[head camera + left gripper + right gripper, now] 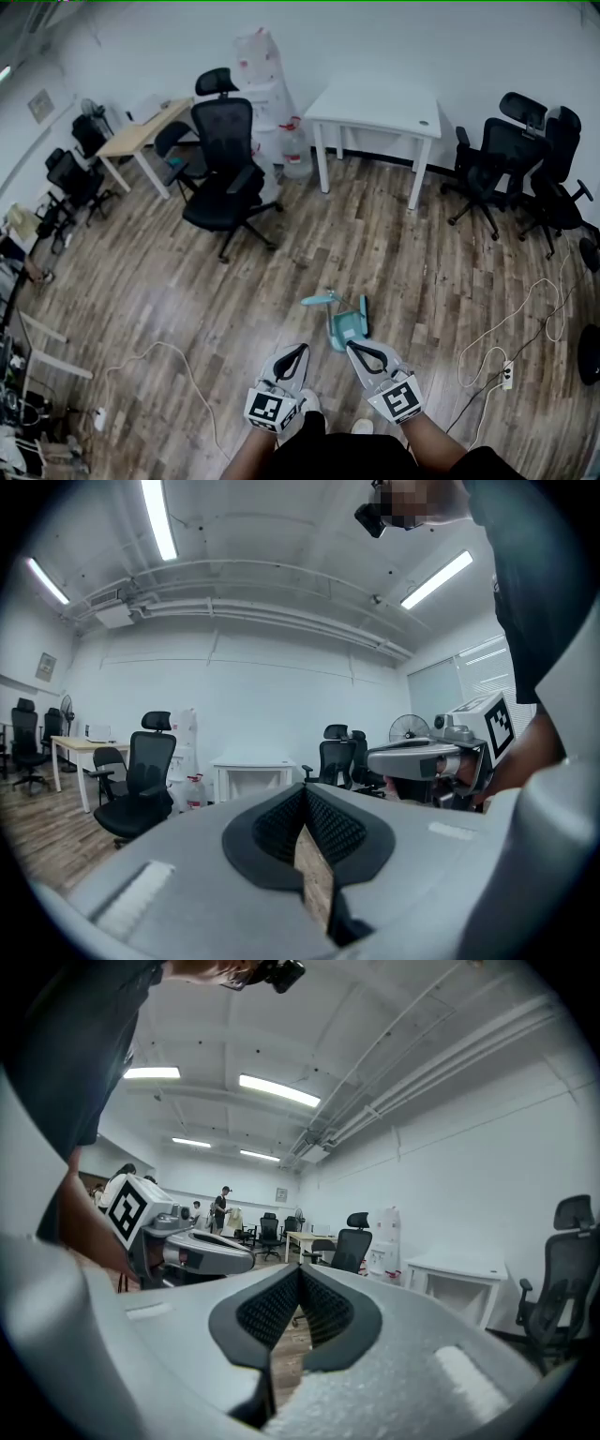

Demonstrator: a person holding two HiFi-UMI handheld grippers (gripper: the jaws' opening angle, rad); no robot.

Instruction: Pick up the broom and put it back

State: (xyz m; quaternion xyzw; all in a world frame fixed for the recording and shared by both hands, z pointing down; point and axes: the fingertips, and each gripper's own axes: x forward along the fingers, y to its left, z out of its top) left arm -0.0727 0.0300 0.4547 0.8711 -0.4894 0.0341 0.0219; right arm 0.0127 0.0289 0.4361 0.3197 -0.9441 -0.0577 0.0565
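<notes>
A small teal broom with its dustpan (pixel 343 322) lies on the wooden floor just ahead of my feet. In the head view my right gripper (pixel 354 346) is right beside its near edge; whether it touches I cannot tell. My left gripper (pixel 299 351) hangs a little to the left of the broom, apart from it. Both point level, jaws together with nothing between them. In the left gripper view, the left gripper (pixel 305 794) has its pads meeting, and the right gripper (pixel 433 761) shows alongside. In the right gripper view, the right gripper (pixel 300 1271) is closed, with the left gripper (pixel 199 1252) beside it. Neither gripper view shows the broom.
A black office chair (pixel 225 178) stands ahead left, a white table (pixel 375 111) against the far wall, and a wooden desk (pixel 141 133) at the left. More black chairs (pixel 516 164) are at the right. Cables and a power strip (pixel 507 375) lie on the floor at the right.
</notes>
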